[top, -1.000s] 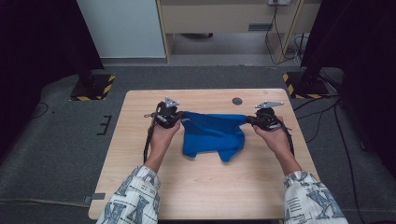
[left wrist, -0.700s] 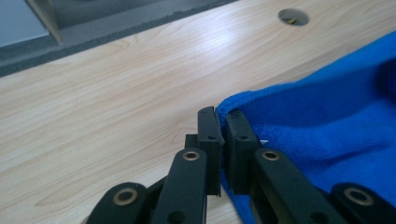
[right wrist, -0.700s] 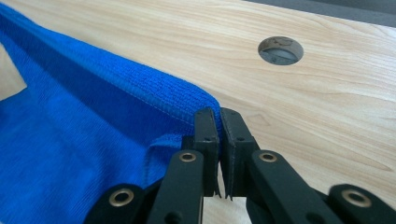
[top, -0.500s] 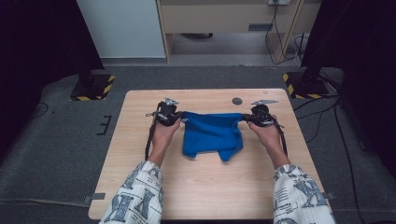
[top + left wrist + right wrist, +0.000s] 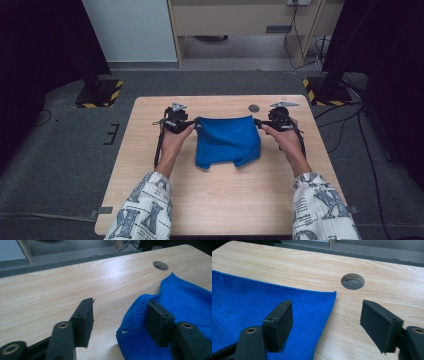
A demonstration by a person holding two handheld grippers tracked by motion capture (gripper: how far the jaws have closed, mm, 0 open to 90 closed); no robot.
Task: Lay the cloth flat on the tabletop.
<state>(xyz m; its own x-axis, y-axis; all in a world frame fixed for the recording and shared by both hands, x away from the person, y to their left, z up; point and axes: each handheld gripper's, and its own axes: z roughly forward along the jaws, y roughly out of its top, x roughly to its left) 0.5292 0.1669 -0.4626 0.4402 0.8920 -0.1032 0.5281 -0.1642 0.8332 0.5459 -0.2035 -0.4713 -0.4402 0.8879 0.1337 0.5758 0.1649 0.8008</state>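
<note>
A blue cloth [image 5: 227, 141] lies folded in the middle of the wooden table [image 5: 225, 200]. My left gripper [image 5: 192, 124] is at its far left corner and my right gripper [image 5: 257, 122] at its far right corner. Both have just been opening. In the left gripper view the open gripper [image 5: 120, 320] has the cloth's rumpled corner [image 5: 135, 312] between its jaws, resting against the right one without being pinched. In the right gripper view the open gripper [image 5: 328, 326] straddles the cloth's flat corner [image 5: 322, 305], which lies loose on the wood.
A round cable hole [image 5: 254, 108] is in the tabletop just behind the cloth's right corner. Black stands with yellow-striped bases [image 5: 100, 92] sit on the grey floor beyond both far table corners. A cable trails from each gripper.
Both grippers have opened and let go of the cloth's far corners. The cloth, held stretched between them before, now rests slack on the table. The right hand has shifted slightly inward.
</note>
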